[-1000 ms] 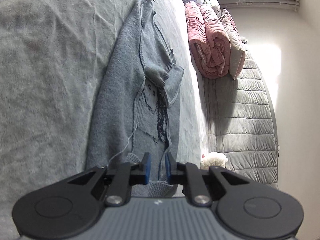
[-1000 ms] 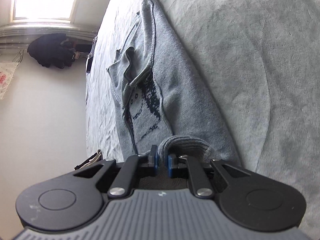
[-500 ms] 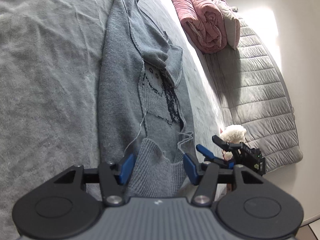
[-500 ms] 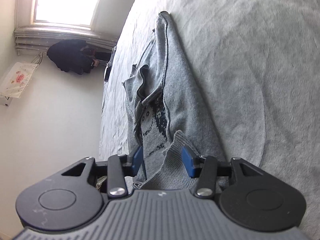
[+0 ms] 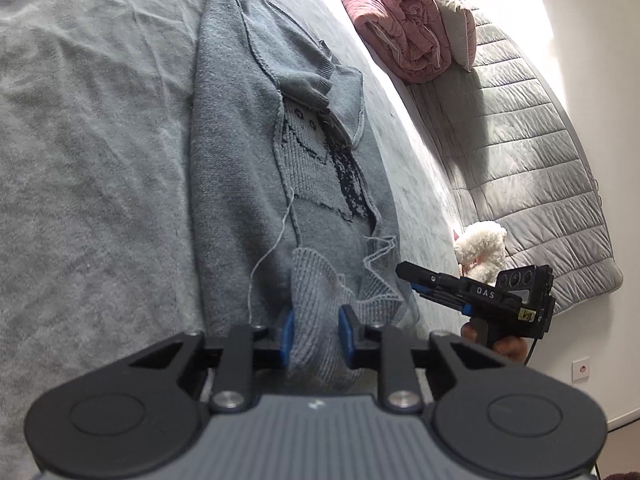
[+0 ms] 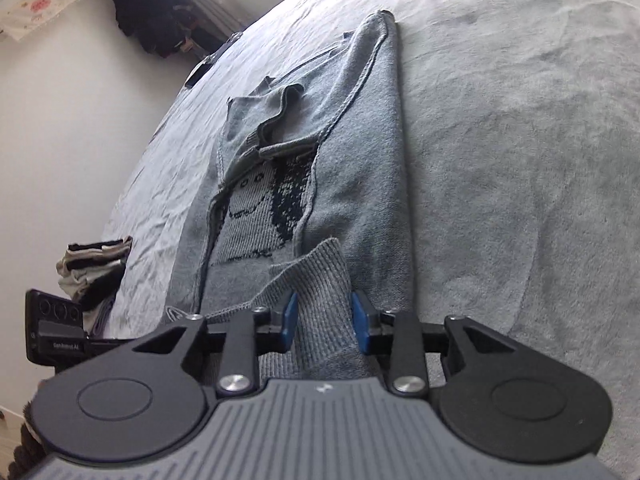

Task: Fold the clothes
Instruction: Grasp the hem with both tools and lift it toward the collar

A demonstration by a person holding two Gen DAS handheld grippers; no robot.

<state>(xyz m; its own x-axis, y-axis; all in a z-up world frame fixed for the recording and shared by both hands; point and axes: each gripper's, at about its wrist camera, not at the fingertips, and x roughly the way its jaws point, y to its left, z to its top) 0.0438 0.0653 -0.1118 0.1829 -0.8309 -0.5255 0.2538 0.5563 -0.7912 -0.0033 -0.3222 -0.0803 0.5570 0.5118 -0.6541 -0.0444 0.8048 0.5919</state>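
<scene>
So there's a grey sweater (image 5: 240, 168) lying lengthwise on a grey bed cover (image 5: 88, 152), sides folded in toward the middle so it's a long narrow strip running away from both cameras. You can see the back side of a knitted black-and-light pattern (image 5: 324, 176) in the gap between the folded-in flaps.

The left gripper (image 5: 316, 330) sits right at the near end, at the ribbed hem (image 5: 316, 304). Its blue pads are partly apart with a bunched-up bit of hem poking up between them. The fabric looks loose in there, not pinched. A loose thread (image 5: 272, 240) trails across the sweater just left of it.

Same deal with the right gripper (image 6: 325, 322): pads partway apart, a ridge of ribbed hem (image 6: 320, 280) standing up between them, touching or very nearly touching the pads, can't say it's clamped.

In the left view the right gripper (image 5: 476, 292) shows off to the right at the bed's edge, with a hand (image 5: 504, 344) on its handle. Far right there's a rolled pink blanket (image 5: 396, 28), a quilted grey cover (image 5: 528, 152) and a white plush toy (image 5: 480, 248).

In the right view, a small stack of folded clothes (image 6: 96, 268) is at the near left, and something dark (image 6: 156, 12) hangs by the window far off.
</scene>
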